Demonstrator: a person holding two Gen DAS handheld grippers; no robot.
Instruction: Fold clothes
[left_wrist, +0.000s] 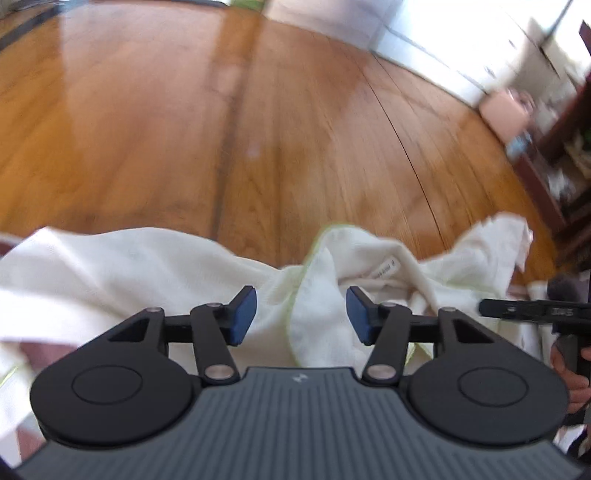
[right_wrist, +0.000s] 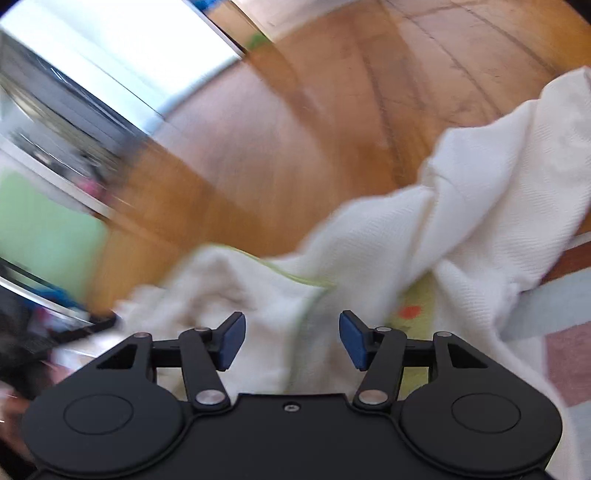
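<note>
Right now the white garment (left_wrist: 155, 273) lies crumpled rather than flat, a loose heap with a pale green hem winding through it and a small label showing near one raised fold. It rests partly on the wooden floor (left_wrist: 221, 122) and partly, at its near side, on a pastel patterned mat (right_wrist: 565, 325). In the left wrist view its long axis runs across the picture, from a broad flat stretch at the left to a bunched tail at the far right.

The left gripper (left_wrist: 301, 312) hangs just over the middle of the heap, its blue pads spread wide with nothing between them; a standing fold edged in green lies directly ahead of the gap. The right gripper (right_wrist: 291, 339) is likewise spread wide and empty, poised above the cloth where a green-trimmed edge runs straight under its opening, and the bulk of the fabric rises away to its right. Both views are smeared by motion, so whether either set of pads touches the cloth cannot be told.

By my reading, neither hand is clearly nearer: each has a hem right before it. The next grasp seems to turn on closing across that edge, not along it.

At the far right of the left view, dark wooden furniture (left_wrist: 569, 155) stands well apart.
</note>
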